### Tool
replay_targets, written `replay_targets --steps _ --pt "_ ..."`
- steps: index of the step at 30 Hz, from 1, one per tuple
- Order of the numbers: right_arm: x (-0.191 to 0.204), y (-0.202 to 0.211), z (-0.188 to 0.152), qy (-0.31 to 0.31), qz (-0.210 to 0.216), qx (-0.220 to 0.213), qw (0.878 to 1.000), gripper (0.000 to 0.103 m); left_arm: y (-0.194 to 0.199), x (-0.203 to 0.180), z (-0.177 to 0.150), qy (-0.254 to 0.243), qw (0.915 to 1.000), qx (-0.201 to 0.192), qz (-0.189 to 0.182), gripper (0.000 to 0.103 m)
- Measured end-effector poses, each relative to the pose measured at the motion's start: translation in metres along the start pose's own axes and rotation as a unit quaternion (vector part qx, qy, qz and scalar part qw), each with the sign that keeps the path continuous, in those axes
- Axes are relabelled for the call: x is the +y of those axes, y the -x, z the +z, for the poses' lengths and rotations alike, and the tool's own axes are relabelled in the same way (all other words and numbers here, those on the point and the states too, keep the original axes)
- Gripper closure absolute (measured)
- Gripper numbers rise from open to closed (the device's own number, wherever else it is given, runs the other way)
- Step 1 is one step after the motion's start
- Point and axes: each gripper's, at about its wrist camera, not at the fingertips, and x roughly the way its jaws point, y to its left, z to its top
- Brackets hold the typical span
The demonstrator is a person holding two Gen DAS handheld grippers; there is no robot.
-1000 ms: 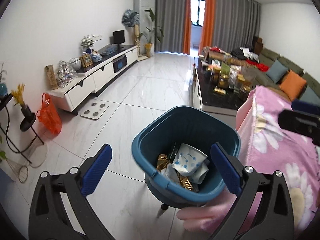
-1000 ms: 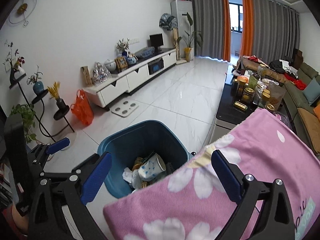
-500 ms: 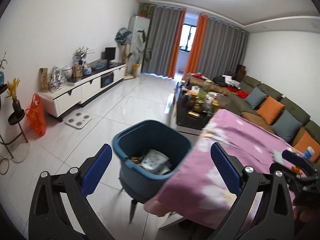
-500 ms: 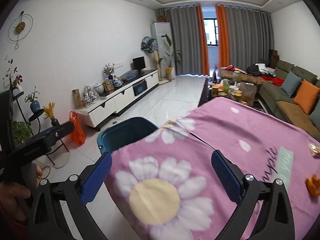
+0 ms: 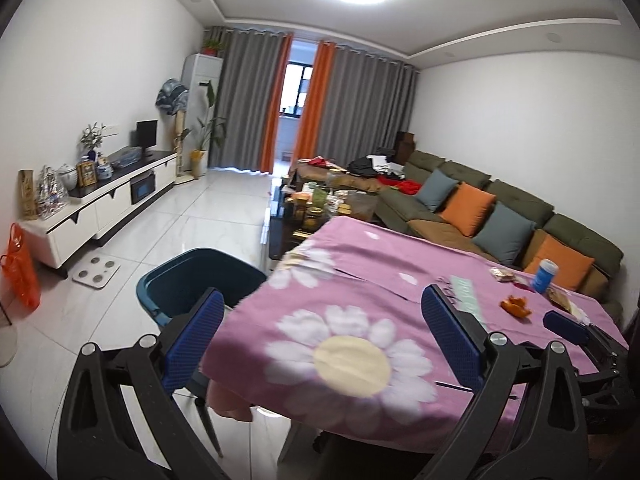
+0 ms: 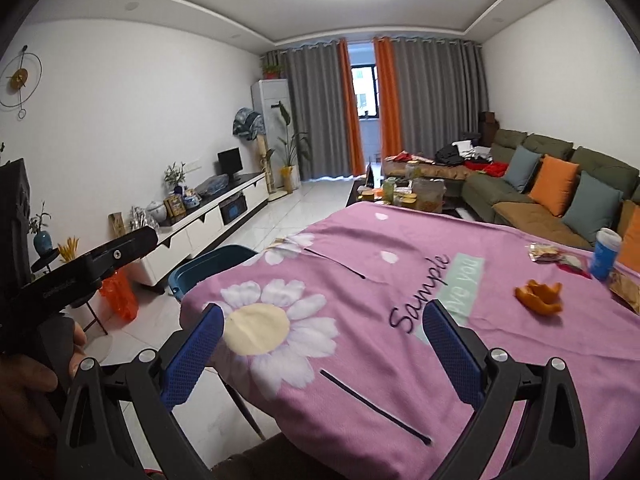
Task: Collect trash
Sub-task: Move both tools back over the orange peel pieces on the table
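Observation:
A dark teal trash bin (image 5: 192, 280) (image 6: 208, 266) stands on the floor at the left edge of a table under a pink flowered cloth (image 5: 360, 292) (image 6: 360, 280). Orange peel (image 6: 538, 294) (image 5: 516, 306), snack wrappers (image 6: 546, 250) (image 5: 504, 274) and a blue cup (image 6: 606, 254) (image 5: 545, 275) lie at the table's far right. My left gripper (image 5: 322, 334) is open over the near table corner, nothing between its fingers. My right gripper (image 6: 320, 346) is open above the cloth, short of the peel. The bin's inside is hidden.
A white TV cabinet (image 5: 104, 208) lines the left wall, an orange bag (image 5: 20, 268) beside it. A cluttered coffee table (image 5: 316, 208) and a green sofa (image 5: 500, 216) with cushions stand beyond. A hand (image 6: 28, 372) holds the left gripper at that view's left.
Both grippers rose and swung right, away from the bin and over the table. The bin's contents dropped out of sight and the trash on the far right of the table came into view.

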Motion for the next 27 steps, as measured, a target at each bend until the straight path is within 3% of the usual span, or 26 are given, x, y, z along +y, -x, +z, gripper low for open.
replay_targets --steps 11,27 --pt "-0.011 0.075 -0.015 -0.005 -0.071 -0.064 0.995 0.007 0.019 -0.03 -0.002 -0.039 0.996 -0.026 -0.076 0.006" --pt "-0.013 0.134 -0.033 -0.01 -0.154 -0.12 0.981 0.007 0.05 -0.076 -0.006 -0.087 0.9771 -0.074 -0.179 0.006"
